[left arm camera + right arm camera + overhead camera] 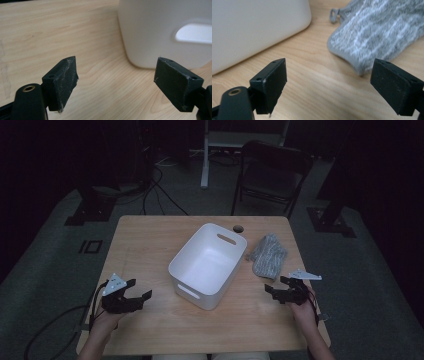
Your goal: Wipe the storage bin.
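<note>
Dim overhead view (close-ups brighter)

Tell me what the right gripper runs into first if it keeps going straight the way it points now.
Most likely the grey cloth: it lies just ahead of the open right gripper on the bare table. The white bin stands off to the side. Depth is hard to judge.
</note>
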Demonstrator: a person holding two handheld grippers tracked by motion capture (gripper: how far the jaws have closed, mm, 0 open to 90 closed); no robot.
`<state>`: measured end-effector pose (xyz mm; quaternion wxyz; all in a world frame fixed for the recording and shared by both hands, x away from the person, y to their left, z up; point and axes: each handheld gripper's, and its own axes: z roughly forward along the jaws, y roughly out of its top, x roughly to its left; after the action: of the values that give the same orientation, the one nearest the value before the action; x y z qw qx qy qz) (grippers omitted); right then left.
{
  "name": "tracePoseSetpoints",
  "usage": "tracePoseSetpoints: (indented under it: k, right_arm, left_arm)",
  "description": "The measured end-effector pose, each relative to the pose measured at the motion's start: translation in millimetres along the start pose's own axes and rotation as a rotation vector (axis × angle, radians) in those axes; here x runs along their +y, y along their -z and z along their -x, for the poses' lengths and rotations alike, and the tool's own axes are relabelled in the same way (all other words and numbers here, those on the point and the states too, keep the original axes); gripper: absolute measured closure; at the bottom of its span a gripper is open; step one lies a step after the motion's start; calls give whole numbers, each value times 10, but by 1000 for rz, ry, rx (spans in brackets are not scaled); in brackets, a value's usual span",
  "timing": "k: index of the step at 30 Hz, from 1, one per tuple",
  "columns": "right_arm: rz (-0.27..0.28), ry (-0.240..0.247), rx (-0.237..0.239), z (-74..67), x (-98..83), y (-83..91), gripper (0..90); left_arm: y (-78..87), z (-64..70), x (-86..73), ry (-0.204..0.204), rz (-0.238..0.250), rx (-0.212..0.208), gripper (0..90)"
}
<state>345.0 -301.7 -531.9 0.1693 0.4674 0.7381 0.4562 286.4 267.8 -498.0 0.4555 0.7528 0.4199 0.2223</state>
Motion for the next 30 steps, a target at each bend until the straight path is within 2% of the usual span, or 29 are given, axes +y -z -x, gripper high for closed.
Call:
tracePoseSetpoints:
  k: [3,4,7,10,13,14,15,16,17,18,19,21,25,26,29,30]
  right_arm:
    - [-5,-23,5,5,-84,21,136]
    - [-5,-15,-9,-3,-112,34,136]
    - [-11,-12,-13,-22,-186,88,136]
    - [-8,-4,-45,-37,-289,125,136]
    - [-7,-11,-54,-28,-340,133,136]
    - [-6,-13,-70,-29,-386,138,135]
    - [-6,-13,-70,-29,-386,138,135]
    - [-17,7,-96,-33,-427,128,135]
    - [-17,7,-96,-33,-427,128,135]
    - [-24,10,-97,-33,-440,120,135]
    - [-24,26,-107,-38,-459,114,135]
    - [-18,18,-104,-40,-460,114,135]
    - [-43,29,-126,-51,-462,92,137]
    - [-67,27,-148,-58,-456,70,138]
    - [-93,25,-149,-57,-449,47,137]
    - [-107,22,-166,-57,-446,34,137]
  left_arm:
    - [-5,-8,-66,-1,-16,10,190]
    - [-5,-16,-128,-2,-34,36,190]
    - [-14,-33,-220,8,-58,60,190]
    - [-36,-30,-291,21,-70,66,175]
    - [-49,-16,-333,13,-83,91,175]
    - [-58,-2,-372,2,-93,119,175]
    - [-58,-2,-372,2,-93,119,175]
    - [-66,8,-404,9,-97,139,175]
    - [-66,8,-404,9,-97,139,175]
    - [-76,15,-427,8,-99,163,175]
    - [-91,-1,-452,26,-93,178,175]
    - [-119,-23,-481,49,-108,184,175]
    - [-156,-23,-508,43,-130,190,175]
    - [-180,-15,-517,44,-147,207,175]
    - [-199,-13,-526,41,-160,228,151]
    - [-215,-28,-542,48,-179,240,150]
